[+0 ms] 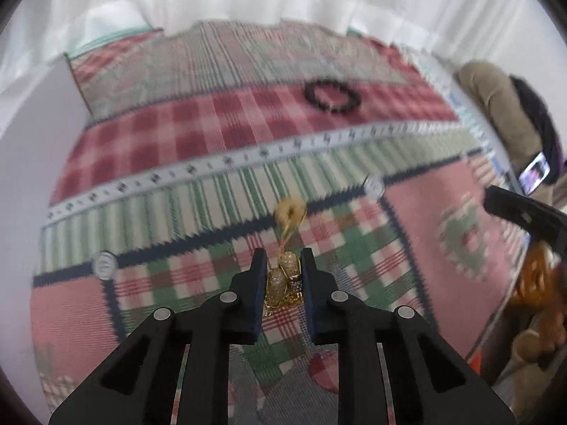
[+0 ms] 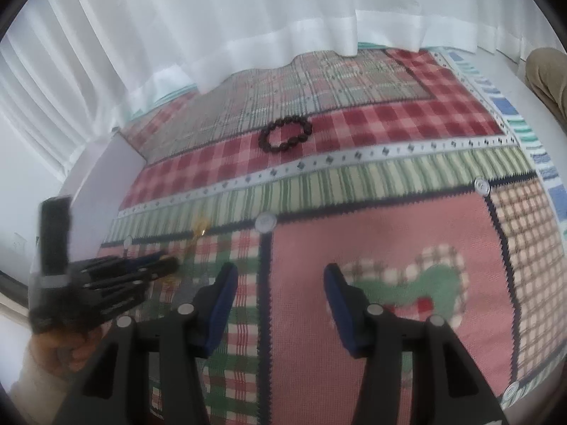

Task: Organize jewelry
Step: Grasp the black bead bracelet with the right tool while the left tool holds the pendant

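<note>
My left gripper [image 1: 283,269] is pinching a glittering gold jewelry cluster [image 1: 281,279] (a blurred gold ring dangling ahead) above the patchwork plaid quilt [image 2: 389,233]. My right gripper [image 2: 281,283] is gaping wide, holding nothing. A dark beaded bracelet [image 2: 285,137] is lying farther off, near white curtains [image 2: 248,17].

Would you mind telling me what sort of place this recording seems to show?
Probably a home room, likely a bed or low surface by a window: a patchwork quilt with sewn-on buttons covers it, sheer white curtains hang behind, and a dark beaded bracelet lies on top.
</note>
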Demonstrator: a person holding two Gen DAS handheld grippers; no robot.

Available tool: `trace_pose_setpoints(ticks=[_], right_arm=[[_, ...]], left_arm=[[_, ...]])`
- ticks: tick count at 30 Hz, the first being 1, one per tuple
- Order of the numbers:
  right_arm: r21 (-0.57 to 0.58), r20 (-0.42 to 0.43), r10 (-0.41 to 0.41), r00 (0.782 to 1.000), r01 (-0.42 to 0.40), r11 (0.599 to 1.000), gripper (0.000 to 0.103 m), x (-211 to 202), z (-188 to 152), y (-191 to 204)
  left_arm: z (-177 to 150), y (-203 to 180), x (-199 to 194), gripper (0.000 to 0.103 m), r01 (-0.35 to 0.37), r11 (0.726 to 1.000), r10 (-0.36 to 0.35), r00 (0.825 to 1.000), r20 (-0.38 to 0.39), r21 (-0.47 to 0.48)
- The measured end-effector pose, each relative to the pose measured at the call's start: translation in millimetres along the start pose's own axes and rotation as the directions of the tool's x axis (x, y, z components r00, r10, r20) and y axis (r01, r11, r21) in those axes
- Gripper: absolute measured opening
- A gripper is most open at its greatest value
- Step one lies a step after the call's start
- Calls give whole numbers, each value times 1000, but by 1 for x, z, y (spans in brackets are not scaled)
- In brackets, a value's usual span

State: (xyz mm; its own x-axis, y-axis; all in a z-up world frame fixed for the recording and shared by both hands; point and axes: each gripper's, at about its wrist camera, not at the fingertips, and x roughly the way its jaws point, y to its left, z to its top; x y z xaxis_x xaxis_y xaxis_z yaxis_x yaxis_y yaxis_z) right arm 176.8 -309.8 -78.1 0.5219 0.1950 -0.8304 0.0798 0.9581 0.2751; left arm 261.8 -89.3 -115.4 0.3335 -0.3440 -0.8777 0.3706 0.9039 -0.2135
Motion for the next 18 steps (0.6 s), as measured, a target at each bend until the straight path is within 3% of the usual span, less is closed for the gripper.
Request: trace_pose_setpoints(ticks=[3, 6, 11, 13, 18], right_arm=[[11, 41, 10, 999, -10, 1000, 52, -6, 28, -9], [48, 54, 13, 998, -15, 999, 52, 4, 75, -24], [121, -113, 36, 993, -22, 992, 51, 86, 137, -41], [102, -155, 7, 988, 9, 995, 51, 117, 146, -35], [27, -149, -134, 980, 139, 990, 46, 164, 156, -19]], left_arm=[[10, 5, -29, 17, 42, 999, -40, 998, 48, -31], [16, 6, -48, 17, 37, 998, -33, 996, 77, -51], [13, 13, -67, 17, 0, 997, 8, 995, 97, -78], [9, 17, -69, 17, -9, 996, 18, 996, 90, -93], [-2, 33, -64, 17, -31, 991, 40, 997, 67, -131]])
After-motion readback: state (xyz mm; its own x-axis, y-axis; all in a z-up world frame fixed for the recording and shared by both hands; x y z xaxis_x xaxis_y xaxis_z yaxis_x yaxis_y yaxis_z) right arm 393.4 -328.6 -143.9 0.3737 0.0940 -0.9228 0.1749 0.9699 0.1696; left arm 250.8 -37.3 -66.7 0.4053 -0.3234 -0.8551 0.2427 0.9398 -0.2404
